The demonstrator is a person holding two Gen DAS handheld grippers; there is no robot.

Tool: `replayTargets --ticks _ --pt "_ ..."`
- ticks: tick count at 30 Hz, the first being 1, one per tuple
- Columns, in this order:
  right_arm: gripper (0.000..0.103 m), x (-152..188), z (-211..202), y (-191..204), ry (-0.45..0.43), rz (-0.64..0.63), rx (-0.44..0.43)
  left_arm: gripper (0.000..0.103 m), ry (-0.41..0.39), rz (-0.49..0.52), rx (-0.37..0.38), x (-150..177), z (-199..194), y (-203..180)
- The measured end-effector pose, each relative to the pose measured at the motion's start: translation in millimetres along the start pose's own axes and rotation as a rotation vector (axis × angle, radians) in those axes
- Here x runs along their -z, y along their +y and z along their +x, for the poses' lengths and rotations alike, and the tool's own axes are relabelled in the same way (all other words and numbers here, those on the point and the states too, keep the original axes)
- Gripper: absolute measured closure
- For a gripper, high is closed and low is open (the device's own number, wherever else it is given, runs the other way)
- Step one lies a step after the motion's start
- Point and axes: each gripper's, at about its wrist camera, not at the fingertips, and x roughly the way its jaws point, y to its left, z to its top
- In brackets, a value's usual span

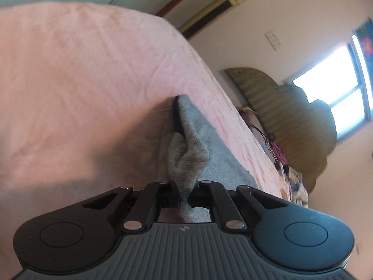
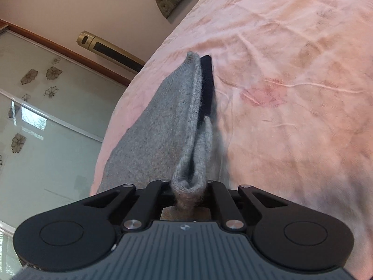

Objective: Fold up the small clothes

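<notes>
left gripper (image 1: 178, 116): clamped on grey knit garment (image 1: 216, 144) edge | right gripper (image 2: 202, 88): pinching the same cloth | garment: on pink bed cover (image 2: 291, 70) | progress: both edges gripped, no fold visible yet

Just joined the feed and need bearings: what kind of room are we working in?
Most likely a bedroom. The grey knit garment lies on a bed with a pink cover, an olive padded headboard stands at its end, and a window lights the wall behind.
</notes>
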Motion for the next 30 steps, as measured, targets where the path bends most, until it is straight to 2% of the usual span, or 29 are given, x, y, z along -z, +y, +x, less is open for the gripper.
replayTargets --ticks 2,3,4,6,7,8,9,11,12,13,14,15,16,18,19,20,23,24,26,28,30 --pt "0.092 7.2 -14.0 -4.4 0.010 0.004 0.015 0.098 0.064 0.057 -0.041 5.6 2.6 4.8" --pt "0.092 11.1 -15.1 -10.1 0.025 0.014 0.028 0.097 0.086 0.100 -0.097 11.1 6.0 8.3" --pt "0.092 14.0 -12.6 -16.9 0.048 0.025 0.036 0.095 0.089 0.123 -0.129 14.5 7.8 11.7" --pt "0.091 16.6 -9.5 -28.5 0.060 0.072 0.022 0.091 0.074 0.169 -0.124 13.8 -1.5 11.0" --pt "0.085 14.4 -13.1 -30.3 0.048 0.106 0.002 0.083 0.052 0.181 -0.123 8.8 -9.1 7.3" --pt "0.074 10.1 -19.5 -28.7 0.024 0.114 -0.001 0.079 0.008 0.200 -0.135 2.5 -17.5 1.6" --pt "0.056 4.1 -32.0 -24.0 -0.047 0.093 0.009 0.073 -0.074 0.232 -0.168 -3.2 -27.4 -6.5" --pt "0.034 -10.6 -52.7 -8.4 -0.206 0.020 0.049 0.065 -0.222 0.332 -0.207 -15.0 -35.7 -31.6" --pt "0.033 -19.5 -54.2 1.5 -0.234 -0.018 0.049 0.058 -0.279 0.375 -0.197 -19.7 -33.5 -47.5" --pt "0.033 -29.6 -49.1 16.9 -0.248 -0.062 0.046 0.046 -0.320 0.406 -0.179 -24.0 -26.3 -64.7" --pt "0.033 -37.4 -39.4 32.6 -0.254 -0.102 0.040 0.038 -0.331 0.437 -0.163 -24.3 -14.4 -82.2" --pt "0.032 -42.7 -25.2 50.0 -0.256 -0.151 0.024 0.030 -0.314 0.493 -0.144 -22.6 4.3 -100.4" --pt "0.030 -46.2 -7.3 67.0 -0.246 -0.211 0.002 0.030 -0.297 0.557 -0.129 -18.0 26.9 -116.3" --pt "0.013 -50.9 41.6 97.1 -0.210 -0.311 0.004 0.030 -0.243 0.644 -0.184 -7.4 82.3 -138.5" --pt "0.013 -51.8 66.8 108.0 -0.186 -0.358 0.031 0.030 -0.180 0.686 -0.231 -2.4 114.2 -144.3" --pt "0.014 -53.5 94.2 117.7 -0.163 -0.422 0.084 0.030 -0.136 0.706 -0.272 0.1 138.8 -144.2" --pt "0.018 -44.4 154.6 126.0 -0.126 -0.582 0.321 0.030 -0.016 0.740 -0.393 7.1 192.6 -128.3" --pt "0.017 -40.5 167.4 119.8 -0.096 -0.611 0.390 0.027 -0.035 0.766 -0.396 10.2 196.6 -122.3" --pt "0.014 -28.0 172.6 107.2 -0.125 -0.723 0.444 0.027 -0.027 0.762 -0.369 12.4 180.7 -109.9" --pt "0.014 -31.4 167.5 103.2 -0.118 -0.722 0.441 0.020 -0.009 0.776 -0.345 12.1 179.4 -107.8" --pt "0.013 -38.6 164.1 97.9 -0.123 -0.699 0.427 0.018 0.000 0.786 -0.347 12.8 180.1 -108.7"
